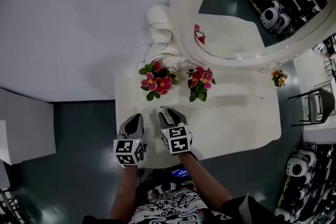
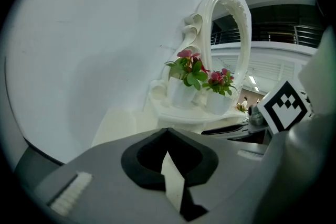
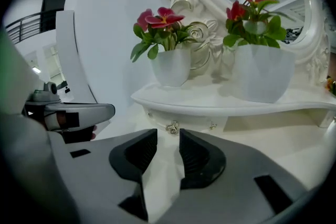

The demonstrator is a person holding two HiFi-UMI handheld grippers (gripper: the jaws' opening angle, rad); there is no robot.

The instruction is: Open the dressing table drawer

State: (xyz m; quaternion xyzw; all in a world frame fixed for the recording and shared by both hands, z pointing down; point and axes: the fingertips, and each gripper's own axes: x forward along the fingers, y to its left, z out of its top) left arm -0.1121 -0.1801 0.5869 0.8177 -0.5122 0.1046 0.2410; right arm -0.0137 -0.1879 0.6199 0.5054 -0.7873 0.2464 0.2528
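The drawer sits in the front of the low shelf on the dressing table. Its small knob lies just beyond the right gripper, whose jaws stand apart and empty. Left of the drawer, the left gripper has its jaws pressed together on nothing. Two flower pots stand above the drawer.

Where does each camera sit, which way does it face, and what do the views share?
Head view: on the person's head, looking steeply down on the white dressing table, mirror and two flower pots; both forearms, left claw and right claw show.
Left gripper view: on the left claw, facing the table from its side, mirror edge-on; its shut jaws show, right claw at right.
Right gripper view: on the right claw, facing a knob under the shelf; its open jaws show, left claw at left.
Shared: all three show the flower pots.
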